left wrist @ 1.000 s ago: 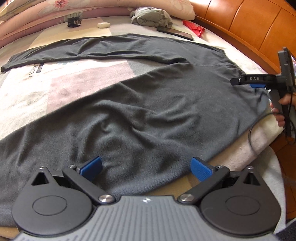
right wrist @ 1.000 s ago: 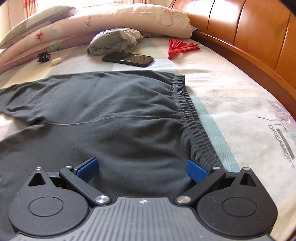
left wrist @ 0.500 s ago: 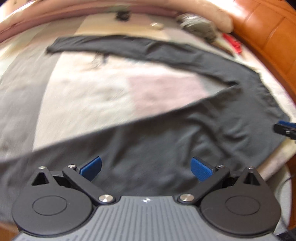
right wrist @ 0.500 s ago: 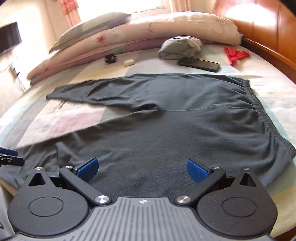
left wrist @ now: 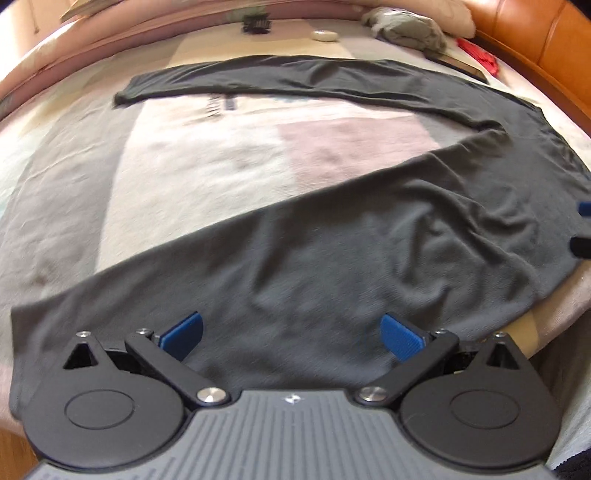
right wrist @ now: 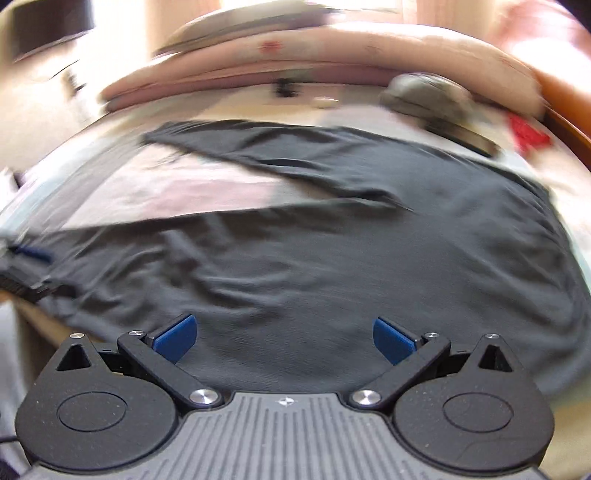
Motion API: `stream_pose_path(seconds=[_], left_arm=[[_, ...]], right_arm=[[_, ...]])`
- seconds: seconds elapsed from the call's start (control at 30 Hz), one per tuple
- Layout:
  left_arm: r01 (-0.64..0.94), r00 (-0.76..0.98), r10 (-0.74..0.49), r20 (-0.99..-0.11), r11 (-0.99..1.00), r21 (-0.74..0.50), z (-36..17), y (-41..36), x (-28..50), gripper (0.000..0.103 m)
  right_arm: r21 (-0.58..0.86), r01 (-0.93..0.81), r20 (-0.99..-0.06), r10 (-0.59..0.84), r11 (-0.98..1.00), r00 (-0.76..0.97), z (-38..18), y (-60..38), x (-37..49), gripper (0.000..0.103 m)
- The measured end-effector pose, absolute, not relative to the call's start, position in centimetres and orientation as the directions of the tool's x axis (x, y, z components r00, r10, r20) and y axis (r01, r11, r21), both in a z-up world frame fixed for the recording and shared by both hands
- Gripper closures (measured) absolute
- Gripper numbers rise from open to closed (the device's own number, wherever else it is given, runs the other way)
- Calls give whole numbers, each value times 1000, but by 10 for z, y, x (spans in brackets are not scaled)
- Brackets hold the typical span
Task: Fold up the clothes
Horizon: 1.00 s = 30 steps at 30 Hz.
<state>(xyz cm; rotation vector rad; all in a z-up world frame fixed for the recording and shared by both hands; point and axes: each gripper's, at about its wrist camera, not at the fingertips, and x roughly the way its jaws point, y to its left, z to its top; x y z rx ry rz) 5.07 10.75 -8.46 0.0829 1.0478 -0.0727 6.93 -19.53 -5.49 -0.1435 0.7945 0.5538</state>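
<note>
Dark grey trousers [left wrist: 332, 236] lie spread flat on the bed, legs apart in a V, waistband to the right. My left gripper [left wrist: 291, 334] is open above the near leg, nothing between its blue pads. The right wrist view is blurred; there the trousers [right wrist: 369, 258] fill the middle and my right gripper [right wrist: 284, 338] is open over the seat area, holding nothing. The right gripper's blue tip shows at the right edge [left wrist: 583, 210] of the left wrist view. The left gripper [right wrist: 26, 269] appears at the left edge of the right wrist view.
Pillows [right wrist: 332, 48] line the far side of the bed. A bundled grey cloth [left wrist: 406, 27], a dark phone [left wrist: 461, 66], a red item [left wrist: 480, 57], a white small object [left wrist: 325, 35] and a black clip [left wrist: 255, 26] lie beyond the trousers. A wooden headboard [left wrist: 546, 37] runs along the right.
Both grippers have swung left along the trousers; the views now take in the leg ends. The right wrist view has turned blurred from fast motion. Both stay open.
</note>
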Motion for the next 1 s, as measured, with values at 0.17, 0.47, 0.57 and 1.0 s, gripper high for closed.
stream_pose_path(seconds=[0.17,0.47,0.57,1.0], left_arm=[[95,483,-24,-875,995,25,-91,103,41,1],[107,547,-83,-833,994,-29,-58,112,47,1],[119,560,-95,-823,992,-34,-57,103,69,1],[150,502,-95,-859,988,-22,-87,79,75,1]], right_arm=[[7,-602,-752,401,798,523,-73,-151,72,0],[9,-562,-750,377,827,543,-70,-176,75,0],[19,-499,-749,343,866,567,-70,-192,85,0],[56,-390,-752,296,919,589,-94,-254,87,0]])
